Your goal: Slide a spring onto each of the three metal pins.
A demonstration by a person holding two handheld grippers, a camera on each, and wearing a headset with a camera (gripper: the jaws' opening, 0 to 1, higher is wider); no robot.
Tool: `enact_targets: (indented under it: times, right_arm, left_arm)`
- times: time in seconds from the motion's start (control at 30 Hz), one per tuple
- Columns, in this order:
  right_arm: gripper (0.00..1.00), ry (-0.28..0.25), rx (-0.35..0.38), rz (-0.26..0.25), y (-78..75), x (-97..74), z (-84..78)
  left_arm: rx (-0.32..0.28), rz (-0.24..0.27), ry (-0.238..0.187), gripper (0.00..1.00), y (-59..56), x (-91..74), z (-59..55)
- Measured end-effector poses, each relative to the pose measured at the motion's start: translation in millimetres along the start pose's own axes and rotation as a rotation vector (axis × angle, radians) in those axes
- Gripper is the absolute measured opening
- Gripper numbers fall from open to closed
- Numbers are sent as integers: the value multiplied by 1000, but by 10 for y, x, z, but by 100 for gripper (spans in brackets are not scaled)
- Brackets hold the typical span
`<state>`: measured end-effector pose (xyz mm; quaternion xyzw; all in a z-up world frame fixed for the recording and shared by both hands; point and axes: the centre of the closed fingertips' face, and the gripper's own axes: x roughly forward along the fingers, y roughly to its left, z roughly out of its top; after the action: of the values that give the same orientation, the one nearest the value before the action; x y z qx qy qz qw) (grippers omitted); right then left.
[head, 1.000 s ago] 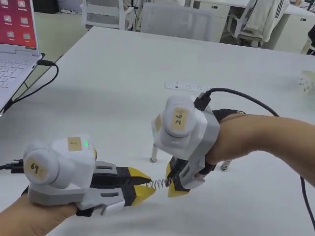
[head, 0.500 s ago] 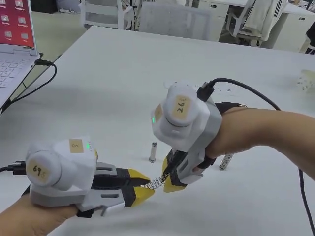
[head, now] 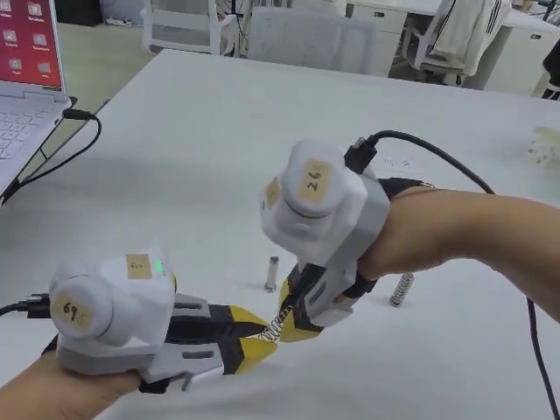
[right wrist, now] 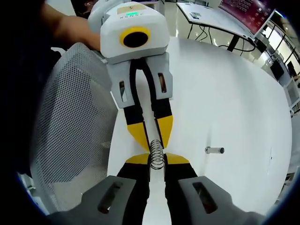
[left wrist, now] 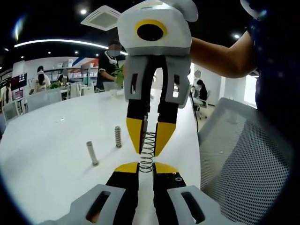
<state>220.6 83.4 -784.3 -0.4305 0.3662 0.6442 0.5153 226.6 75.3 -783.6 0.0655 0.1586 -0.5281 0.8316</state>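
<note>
Spring (head: 274, 326) — long axis left-right, near-level

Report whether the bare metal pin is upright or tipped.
Upright: the bare metal pin stands on its end on the white table, shaft vertical in the head view.

One spring (left wrist: 147, 152) is gripped at its ends by the left tool (left wrist: 146, 167) and the right tool (left wrist: 149, 139).

A big white table (head: 192, 131) is in front. To its left is an open laptop (head: 22, 87) with a red screen. A black cable (head: 74, 144) is plugged into the laptop's side. Grey chairs (head: 306, 39) stand at the table's far end. A mesh chair (left wrist: 234, 159) is close by.
</note>
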Motion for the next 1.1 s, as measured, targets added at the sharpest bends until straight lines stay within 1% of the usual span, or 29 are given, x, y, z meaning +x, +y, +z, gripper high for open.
enact_targets:
  times: [0.4, 0.77, 1.1]
  right_arm:
    - [8, 8, -15, -6, 19, -19, 68]
    - [8, 19, -14, -5, 27, -20, 90]
    - [8, 29, -17, -4, 14, 0, 81]
  left_arm:
    - [4, 0, 4, 2, -9, 32, 18]
    - [2, -4, -1, 2, -7, 68, 32]
    - [8, -2, 3, 3, 4, 72, 14]
